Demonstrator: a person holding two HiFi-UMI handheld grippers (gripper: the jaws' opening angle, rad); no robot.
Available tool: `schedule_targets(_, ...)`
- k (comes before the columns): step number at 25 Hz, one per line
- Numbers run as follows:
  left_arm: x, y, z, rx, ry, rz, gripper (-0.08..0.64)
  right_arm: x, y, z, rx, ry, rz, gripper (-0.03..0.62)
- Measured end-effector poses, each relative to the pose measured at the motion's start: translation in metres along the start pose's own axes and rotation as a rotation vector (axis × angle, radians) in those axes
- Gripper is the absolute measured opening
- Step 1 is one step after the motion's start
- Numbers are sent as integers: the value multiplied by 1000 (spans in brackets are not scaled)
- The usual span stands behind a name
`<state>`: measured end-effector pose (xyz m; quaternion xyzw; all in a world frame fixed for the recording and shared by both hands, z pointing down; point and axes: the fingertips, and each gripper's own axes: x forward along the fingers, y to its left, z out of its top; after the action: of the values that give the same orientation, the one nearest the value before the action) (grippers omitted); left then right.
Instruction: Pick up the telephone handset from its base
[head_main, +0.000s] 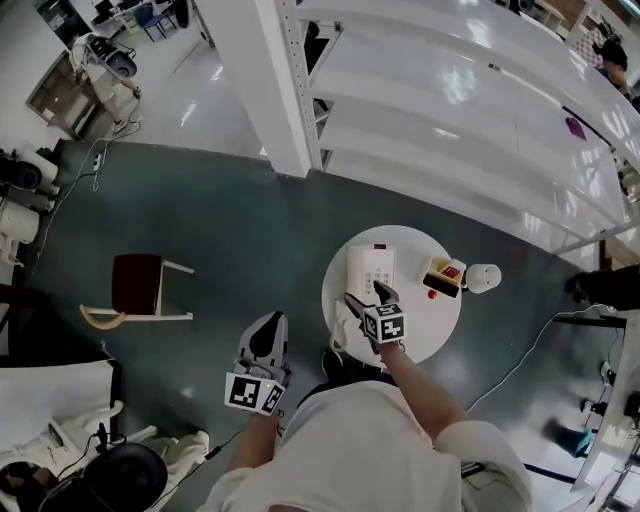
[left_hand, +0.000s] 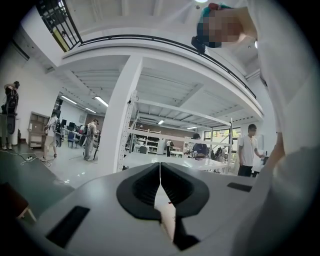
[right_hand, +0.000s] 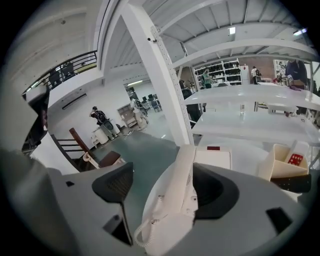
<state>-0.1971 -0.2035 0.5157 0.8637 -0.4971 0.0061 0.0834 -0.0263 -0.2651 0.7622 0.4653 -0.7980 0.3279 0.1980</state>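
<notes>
The fingers (right_hand: 116, 184) of the right gripper (right_hand: 167, 186) stand wide apart, and the white telephone handset (right_hand: 175, 200) passes between them; the left one is clearly away from it, and whether the right one touches it I cannot tell. The handset lies in its place along the left side of the telephone base (head_main: 378, 268), and its coiled cord (right_hand: 142, 232) hangs at the near end. In the head view the right gripper (head_main: 366, 297) is over the near part of the base, on the round white counter (head_main: 440, 325). To the right of the base there is a small open box (head_main: 445, 272) with something red inside, and further right of it a white cup (head_main: 484, 277). The fingers (left_hand: 145, 187) of the left gripper (left_hand: 160, 186) are closed together with nothing between them. This gripper (head_main: 268, 338) is left of the base, off the counter and over the dark floor (head_main: 230, 230). Much further left of the base stands a chair (head_main: 137, 285) with a dark red seat.
</notes>
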Motion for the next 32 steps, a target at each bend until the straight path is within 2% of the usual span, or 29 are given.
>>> schedule_targets(19,-4,24,-10,-7,41,15,21,81,-37,-26,74,158,-122,368)
schedule_targets(24,-8,29,-14,-11,50,23,21,89,-44,-27,86,181,-176,353)
schedule_targets(32,-11,33,-18,-20,62,31,21,100,-49,-30,115,195,-213,334)
